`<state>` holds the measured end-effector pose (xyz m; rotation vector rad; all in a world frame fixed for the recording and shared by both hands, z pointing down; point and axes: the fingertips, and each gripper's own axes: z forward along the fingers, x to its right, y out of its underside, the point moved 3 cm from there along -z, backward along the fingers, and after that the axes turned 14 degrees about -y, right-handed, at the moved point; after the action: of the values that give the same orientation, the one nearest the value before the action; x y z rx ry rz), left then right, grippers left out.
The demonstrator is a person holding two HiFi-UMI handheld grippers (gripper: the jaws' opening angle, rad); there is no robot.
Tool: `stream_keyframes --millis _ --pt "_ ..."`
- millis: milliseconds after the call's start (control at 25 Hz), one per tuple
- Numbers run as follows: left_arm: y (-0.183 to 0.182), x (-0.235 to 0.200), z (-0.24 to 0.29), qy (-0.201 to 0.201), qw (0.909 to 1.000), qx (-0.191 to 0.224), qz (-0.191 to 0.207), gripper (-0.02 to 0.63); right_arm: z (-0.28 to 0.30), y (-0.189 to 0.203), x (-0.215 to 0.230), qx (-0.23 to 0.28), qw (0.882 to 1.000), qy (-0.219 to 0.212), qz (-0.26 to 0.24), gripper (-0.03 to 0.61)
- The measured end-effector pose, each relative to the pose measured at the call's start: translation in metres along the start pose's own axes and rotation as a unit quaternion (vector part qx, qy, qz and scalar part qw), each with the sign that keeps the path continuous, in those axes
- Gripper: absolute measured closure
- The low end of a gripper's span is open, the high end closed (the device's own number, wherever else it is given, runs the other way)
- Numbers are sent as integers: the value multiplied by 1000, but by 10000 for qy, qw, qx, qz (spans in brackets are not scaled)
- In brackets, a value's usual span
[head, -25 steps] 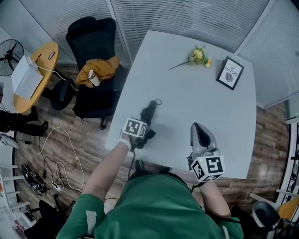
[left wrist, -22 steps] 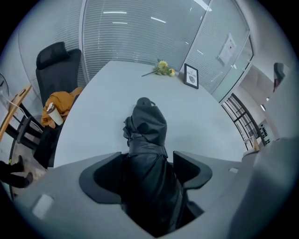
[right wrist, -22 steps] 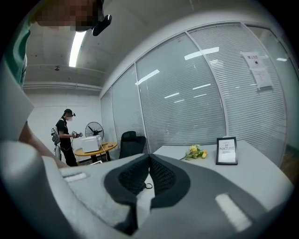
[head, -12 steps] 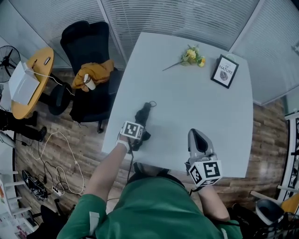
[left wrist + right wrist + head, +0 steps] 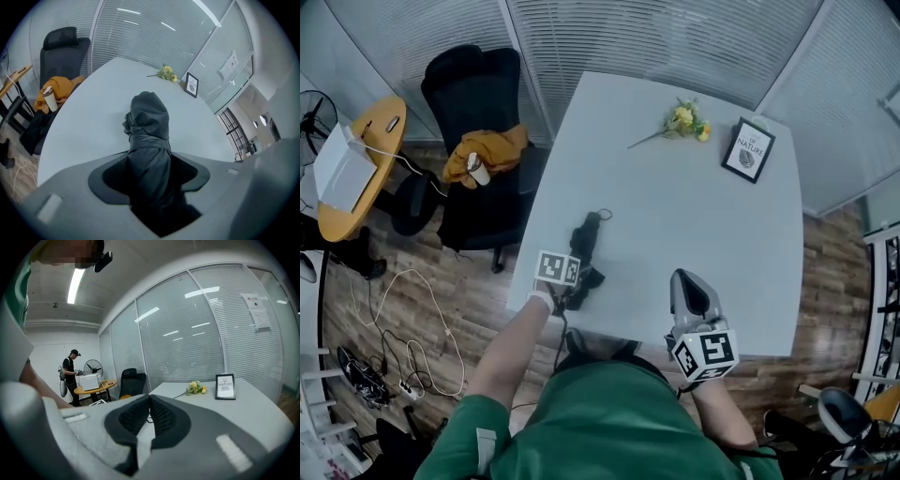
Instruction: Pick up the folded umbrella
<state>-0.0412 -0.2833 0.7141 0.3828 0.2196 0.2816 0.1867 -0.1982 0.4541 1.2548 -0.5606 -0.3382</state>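
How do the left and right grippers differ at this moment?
Left gripper straddles the umbrella, and its jaws have just been closing, with the pads against its sides. Right gripper is shut and empty. Left gripper tilts steeply down at the table. Right gripper points nearly level. Both are grey with black pads.

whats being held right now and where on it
The left tongs have just been closing on the umbrella, at its near end; the right tongs hold nothing.
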Motion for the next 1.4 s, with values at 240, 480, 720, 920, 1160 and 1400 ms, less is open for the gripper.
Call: stream_keyframes --millis 240,480,720,920,1160,1400 --pt "17 -4 -15 368 9989 64 -275 337 2 2 -15 1 10000 -28 -32 575" --pt "27 -6 -39 896 9927 396 -700 339 7 2 -29 23 9999 -137 -75 575" --pt "27 -2 -78 1283 9849 782 -863 339 9 -2 -34 48 9997 -207 -150 575" --pt "21 1 -124 1522 9740 1302 -1060 339 11 -6 -39 61 9996 -227 -184 575" --pt "5 1 -184 1746 9533 2029 -1401 339 13 -9 -47 91 9993 -276 -238 575" --pt "-8 7 -242 2168 9240 2678 -1656 339 9 -7 -48 57 9993 -253 -252 575"
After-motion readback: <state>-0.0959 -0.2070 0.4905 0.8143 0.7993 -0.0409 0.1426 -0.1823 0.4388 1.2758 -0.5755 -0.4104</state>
